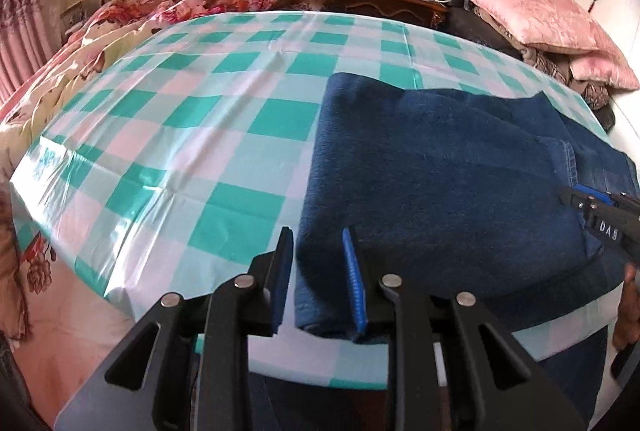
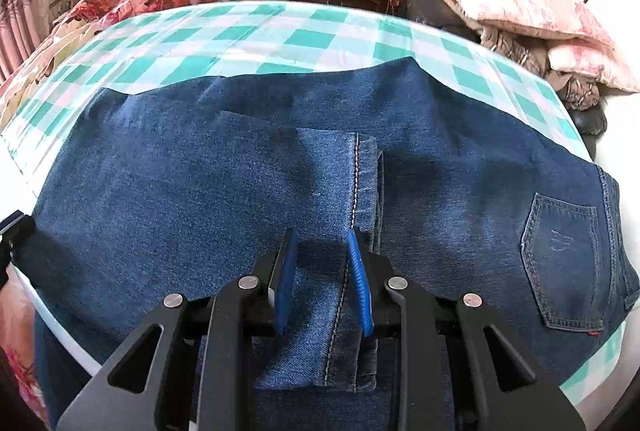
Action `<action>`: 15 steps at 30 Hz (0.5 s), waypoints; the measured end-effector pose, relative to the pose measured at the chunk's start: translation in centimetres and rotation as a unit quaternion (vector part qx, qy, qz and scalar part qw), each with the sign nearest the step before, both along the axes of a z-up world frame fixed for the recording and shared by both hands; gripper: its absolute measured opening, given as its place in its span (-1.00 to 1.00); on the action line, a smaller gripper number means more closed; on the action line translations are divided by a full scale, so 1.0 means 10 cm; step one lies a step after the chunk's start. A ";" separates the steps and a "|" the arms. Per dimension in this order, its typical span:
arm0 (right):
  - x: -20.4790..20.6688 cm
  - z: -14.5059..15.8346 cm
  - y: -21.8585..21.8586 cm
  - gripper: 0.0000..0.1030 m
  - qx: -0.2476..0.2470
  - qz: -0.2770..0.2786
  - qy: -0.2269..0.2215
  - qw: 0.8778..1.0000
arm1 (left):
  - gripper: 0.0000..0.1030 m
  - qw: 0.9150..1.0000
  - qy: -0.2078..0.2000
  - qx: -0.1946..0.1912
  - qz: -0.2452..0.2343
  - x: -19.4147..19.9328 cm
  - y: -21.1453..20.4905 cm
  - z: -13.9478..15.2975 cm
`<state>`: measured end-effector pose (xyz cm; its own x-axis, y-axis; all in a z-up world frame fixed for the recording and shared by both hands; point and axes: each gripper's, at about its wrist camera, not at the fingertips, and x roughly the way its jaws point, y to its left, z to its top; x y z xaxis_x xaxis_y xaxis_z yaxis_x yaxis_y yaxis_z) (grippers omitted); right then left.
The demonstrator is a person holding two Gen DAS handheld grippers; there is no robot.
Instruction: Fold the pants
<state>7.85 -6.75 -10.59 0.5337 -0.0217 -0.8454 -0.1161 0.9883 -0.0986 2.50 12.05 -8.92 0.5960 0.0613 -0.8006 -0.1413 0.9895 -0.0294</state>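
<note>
Left tongs are standing partly open, straddling the folded edge of the pants without clamping. Right tongs are likewise parted, unclenched, hovering over the pants' hemmed leg end on the bench.

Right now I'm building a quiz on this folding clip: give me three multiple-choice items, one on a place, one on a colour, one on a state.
1. Where do the jeans lie?
A. on the checked cloth
B. on the nightstand
C. on the floor

2. What colour are the cloth's dark squares?
A. red
B. teal green
C. black

3. How does the right gripper stand?
A. shut flat with nothing between
B. out of view
C. open, fingers either side of the stitched hem

Answers: 1 A, denim spreads over the checked cloth in both views. 2 B, teal squares alternate with pale ones. 3 C, a gap shows between the blue pads, with the hem lying in it.
</note>
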 end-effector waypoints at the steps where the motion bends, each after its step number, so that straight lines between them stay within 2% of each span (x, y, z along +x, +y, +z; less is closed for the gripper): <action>1: 0.06 0.07 0.02 -0.47 -0.001 0.007 0.003 1.000 | -0.50 1.000 -0.003 0.001 0.000 -0.02 0.00 0.02; 4: 0.32 0.65 0.20 -0.46 -0.044 0.048 -0.056 0.996 | -0.50 1.000 -0.017 0.001 0.003 -0.07 0.03 0.10; 7: 0.77 1.35 0.38 -0.25 -0.062 0.066 -0.101 0.991 | -0.50 1.000 -0.024 0.002 0.014 -0.11 0.05 0.19; 10: 1.35 1.93 0.55 -0.25 -0.107 0.056 -0.076 0.990 | -0.50 0.999 -0.026 0.021 0.021 -0.13 0.01 0.27; 11: 1.47 2.09 0.56 -0.25 -0.123 0.046 -0.070 0.989 | -0.50 0.999 -0.024 0.024 0.020 -0.13 0.00 0.27; 13: 1.62 2.57 0.59 -0.23 -0.160 0.037 -0.071 0.984 | -0.50 0.999 -0.015 0.033 0.016 -0.13 -0.05 0.28; 14: 1.60 2.85 0.56 0.10 -0.146 0.046 -0.088 0.984 | -0.50 0.999 -0.012 0.035 0.011 -0.13 -0.09 0.30; 15: 1.54 3.20 0.47 0.36 -0.136 0.056 -0.125 0.981 | -0.50 0.999 -0.013 0.036 0.008 -0.15 -0.11 0.31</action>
